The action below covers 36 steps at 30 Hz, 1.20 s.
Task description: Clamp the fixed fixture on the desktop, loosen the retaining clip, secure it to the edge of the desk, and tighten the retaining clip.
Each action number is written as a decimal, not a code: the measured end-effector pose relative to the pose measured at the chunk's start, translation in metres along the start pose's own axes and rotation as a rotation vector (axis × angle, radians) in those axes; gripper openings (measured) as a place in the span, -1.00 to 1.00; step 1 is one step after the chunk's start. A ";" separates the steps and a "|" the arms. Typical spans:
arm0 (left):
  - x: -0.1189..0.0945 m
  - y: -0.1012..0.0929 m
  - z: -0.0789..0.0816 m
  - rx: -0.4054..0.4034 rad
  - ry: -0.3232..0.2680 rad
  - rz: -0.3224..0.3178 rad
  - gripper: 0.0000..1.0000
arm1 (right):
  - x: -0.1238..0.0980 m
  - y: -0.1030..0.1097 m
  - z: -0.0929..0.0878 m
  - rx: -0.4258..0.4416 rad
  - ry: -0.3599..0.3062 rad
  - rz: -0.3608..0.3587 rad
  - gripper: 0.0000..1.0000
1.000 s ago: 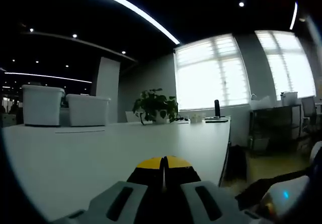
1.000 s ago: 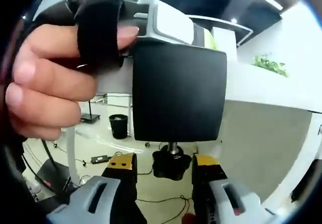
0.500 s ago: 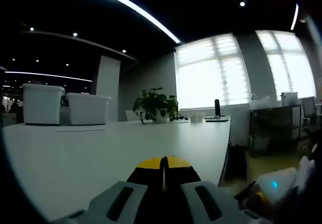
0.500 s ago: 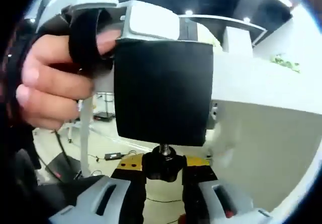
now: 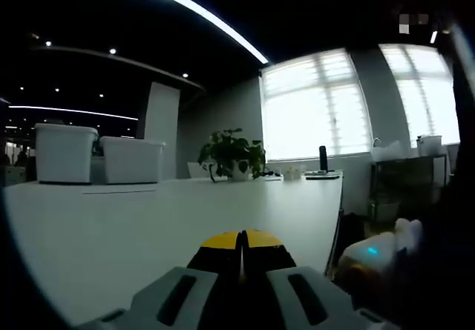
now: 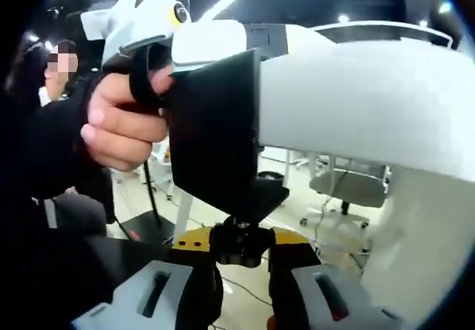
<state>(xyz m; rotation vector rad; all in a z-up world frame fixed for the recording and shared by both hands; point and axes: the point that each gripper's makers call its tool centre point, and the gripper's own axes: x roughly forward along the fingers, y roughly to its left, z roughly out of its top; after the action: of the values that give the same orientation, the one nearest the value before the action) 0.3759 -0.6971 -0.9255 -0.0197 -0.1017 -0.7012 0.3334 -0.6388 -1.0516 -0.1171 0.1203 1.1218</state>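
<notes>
The black clamp fixture (image 6: 211,144) hangs over the edge of the white desk (image 6: 371,107). Its screw points down and ends in a black knob (image 6: 239,250). My right gripper (image 6: 239,239) is shut on that knob, with a yellow-tipped jaw on either side. Above the fixture lies the left gripper's white body (image 6: 215,41), held by a hand (image 6: 122,126). In the left gripper view my left gripper (image 5: 240,241) lies low over the desk top (image 5: 148,219), jaws pressed together on the fixture's thin top. The right gripper's pale body (image 5: 375,259) shows beside the desk edge.
A potted plant (image 5: 230,156) and two white boxes (image 5: 63,154) stand at the far end of the desk. Bright windows (image 5: 312,107) lie beyond. Below the desk are chairs (image 6: 349,189) and floor cables. A person in dark sleeves (image 6: 52,167) stands at the left.
One second ago my right gripper was open around the knob; it has closed on it, and its view has rolled. The left gripper view has held still.
</notes>
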 end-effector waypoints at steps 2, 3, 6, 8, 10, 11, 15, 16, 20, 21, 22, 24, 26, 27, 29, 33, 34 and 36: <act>0.000 0.000 0.000 0.001 -0.001 0.000 -0.97 | 0.000 0.000 0.000 -0.005 -0.014 0.044 -0.51; 0.000 0.000 0.000 -0.001 0.001 0.000 -0.97 | 0.000 0.000 0.000 0.003 -0.019 0.066 -0.51; 0.000 0.000 0.000 0.000 0.000 0.001 -0.97 | 0.001 0.003 0.001 -0.017 -0.038 0.074 -0.51; 0.000 0.000 0.000 -0.005 0.002 0.001 -0.97 | 0.001 0.004 0.000 -0.006 -0.048 0.076 -0.50; 0.000 0.000 0.000 0.002 -0.002 0.001 -0.97 | 0.002 0.003 0.000 0.001 -0.052 0.070 -0.49; 0.000 0.000 0.000 0.002 -0.002 0.001 -0.97 | 0.002 0.002 0.000 0.009 -0.051 0.065 -0.48; 0.000 -0.001 0.000 0.003 -0.002 -0.001 -0.97 | 0.003 0.001 0.000 0.017 -0.033 0.026 -0.46; 0.000 -0.001 0.000 0.001 -0.001 -0.002 -0.97 | 0.002 0.001 0.000 0.015 -0.025 0.014 -0.46; 0.000 -0.001 -0.001 -0.005 0.004 -0.005 -0.97 | -0.003 -0.002 0.001 -0.015 -0.001 -0.065 -0.38; 0.000 -0.001 -0.001 -0.005 0.005 -0.006 -0.97 | -0.005 -0.004 0.002 -0.034 0.009 -0.101 -0.31; 0.000 -0.002 -0.001 -0.005 0.005 -0.006 -0.97 | -0.006 -0.005 0.002 -0.039 0.014 -0.121 -0.21; 0.000 -0.002 0.000 -0.005 0.005 -0.006 -0.97 | -0.010 -0.006 -0.001 -0.024 0.041 -0.198 -0.12; -0.001 -0.002 0.000 -0.005 0.004 -0.007 -0.97 | -0.013 -0.007 -0.002 -0.015 0.059 -0.262 -0.08; -0.001 -0.002 0.000 -0.005 0.004 -0.007 -0.97 | -0.015 -0.006 0.000 -0.016 0.058 -0.321 -0.08; -0.001 -0.003 0.000 -0.004 0.002 -0.011 -0.97 | -0.020 -0.005 -0.001 0.002 0.072 -0.427 -0.09; -0.002 -0.004 0.001 -0.001 -0.001 -0.018 -0.97 | -0.022 0.003 0.001 -0.003 0.072 -0.570 -0.09; -0.003 -0.005 0.001 -0.001 -0.002 -0.022 -0.97 | -0.020 0.002 0.001 0.005 0.069 -0.595 -0.10; -0.004 -0.006 0.002 0.004 -0.007 -0.031 -0.97 | -0.016 0.003 0.003 0.023 0.063 -0.614 -0.12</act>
<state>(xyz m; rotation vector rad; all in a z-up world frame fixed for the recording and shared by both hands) 0.3688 -0.6994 -0.9244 -0.0170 -0.1101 -0.7323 0.3235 -0.6510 -1.0462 -0.1555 0.1408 0.5040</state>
